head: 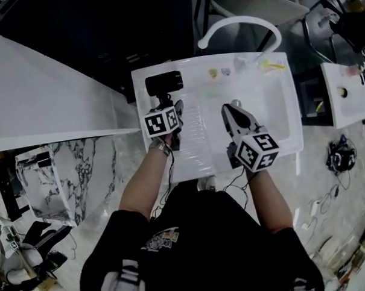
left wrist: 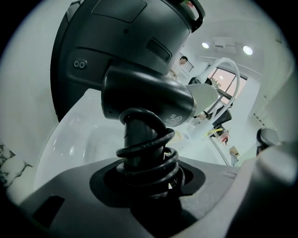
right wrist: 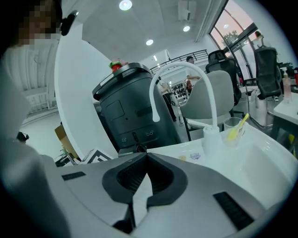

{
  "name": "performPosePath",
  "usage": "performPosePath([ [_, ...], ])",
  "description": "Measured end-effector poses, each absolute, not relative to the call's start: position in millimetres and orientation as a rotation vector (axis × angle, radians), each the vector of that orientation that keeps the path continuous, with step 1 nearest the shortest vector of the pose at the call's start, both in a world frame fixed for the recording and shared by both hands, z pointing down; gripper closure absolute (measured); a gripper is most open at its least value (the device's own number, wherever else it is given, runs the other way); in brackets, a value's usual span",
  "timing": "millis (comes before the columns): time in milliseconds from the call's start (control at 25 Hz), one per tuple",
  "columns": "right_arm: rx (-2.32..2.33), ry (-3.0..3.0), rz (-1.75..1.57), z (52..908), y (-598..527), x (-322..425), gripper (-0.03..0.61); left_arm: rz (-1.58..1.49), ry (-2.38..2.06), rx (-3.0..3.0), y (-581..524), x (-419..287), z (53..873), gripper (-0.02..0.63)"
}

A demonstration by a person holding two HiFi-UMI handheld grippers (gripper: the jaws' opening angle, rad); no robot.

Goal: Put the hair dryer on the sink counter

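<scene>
The black hair dryer (head: 163,83) is over the back left corner of the white sink counter (head: 192,162). My left gripper (head: 165,101) is shut on its handle from the near side. In the left gripper view the dryer's body (left wrist: 146,100) stands above the jaws, and its cord (left wrist: 149,155) is coiled round the handle where my left gripper (left wrist: 149,174) holds it. Whether the dryer touches the counter I cannot tell. My right gripper (head: 232,106) hovers over the basin, shut with nothing in it; in its own view its jaws (right wrist: 145,154) meet at the tips.
A white curved faucet (head: 237,23) rises at the counter's back edge, with a clear cup holding a yellow toothbrush (right wrist: 234,128) beside it. A dark bin (right wrist: 132,109) stands behind the counter. A white panel (head: 41,100) lies left, and a small second sink (head: 346,94) right.
</scene>
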State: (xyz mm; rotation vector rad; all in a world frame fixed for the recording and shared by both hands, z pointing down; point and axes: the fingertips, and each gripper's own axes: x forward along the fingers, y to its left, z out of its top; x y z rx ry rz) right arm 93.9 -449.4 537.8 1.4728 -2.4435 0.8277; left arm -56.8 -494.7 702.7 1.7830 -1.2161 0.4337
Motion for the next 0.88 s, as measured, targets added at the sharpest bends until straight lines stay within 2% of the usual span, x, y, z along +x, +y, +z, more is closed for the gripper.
performPosePath([
  [880, 1.518, -2.370, 0.909, 560, -447, 115, 0.580, 0.596, -1.247, 1.672, -518, -49, 756, 0.394],
])
